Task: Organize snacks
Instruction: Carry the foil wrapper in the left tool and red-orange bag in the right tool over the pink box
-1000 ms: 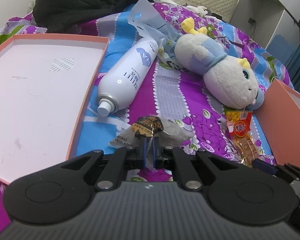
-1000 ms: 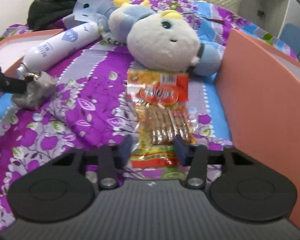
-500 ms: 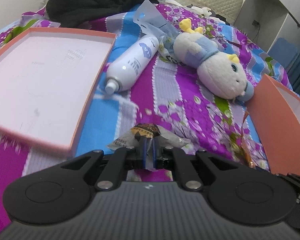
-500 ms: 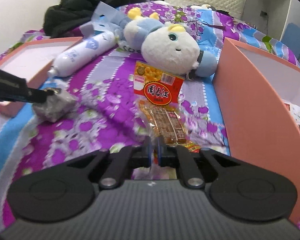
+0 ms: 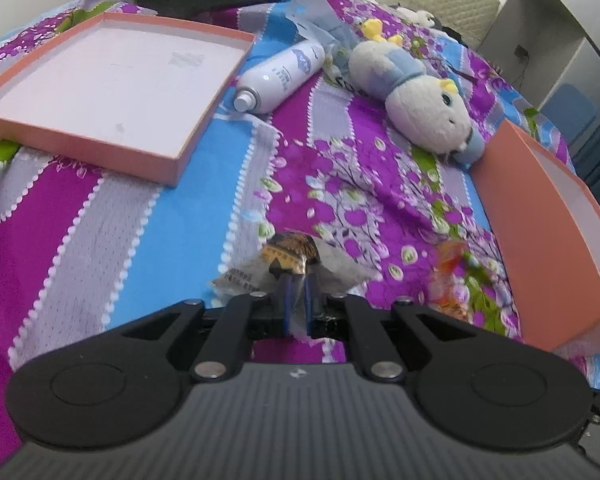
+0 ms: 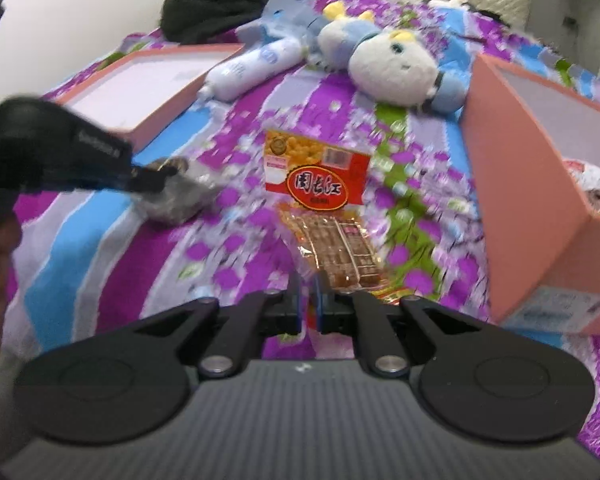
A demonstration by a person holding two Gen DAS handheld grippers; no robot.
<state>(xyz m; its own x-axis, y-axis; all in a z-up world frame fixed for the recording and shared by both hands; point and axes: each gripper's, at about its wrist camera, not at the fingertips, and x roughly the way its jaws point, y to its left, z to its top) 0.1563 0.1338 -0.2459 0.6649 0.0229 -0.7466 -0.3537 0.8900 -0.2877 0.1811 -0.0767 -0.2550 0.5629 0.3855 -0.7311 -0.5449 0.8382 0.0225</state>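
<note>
Left gripper (image 5: 296, 294) pinched tight on grey snack packet (image 5: 300, 268). Right gripper (image 6: 307, 300) nipping red snack packet (image 6: 320, 204), jaws opening slightly. Both lifted above the bed (image 5: 100, 220), probably bound for orange box (image 6: 540, 184).

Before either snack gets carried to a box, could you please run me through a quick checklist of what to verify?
1. Left gripper shut on the grey snack packet: ok.
2. Right gripper pinching the red snack packet at its lower edge, jaws easing open: cannot tell if secure.
3. Deep orange box open: ok.
4. Shallow orange lid open: ok.
5. Spray bottle and plush toy clear of both packets: ok.
</note>
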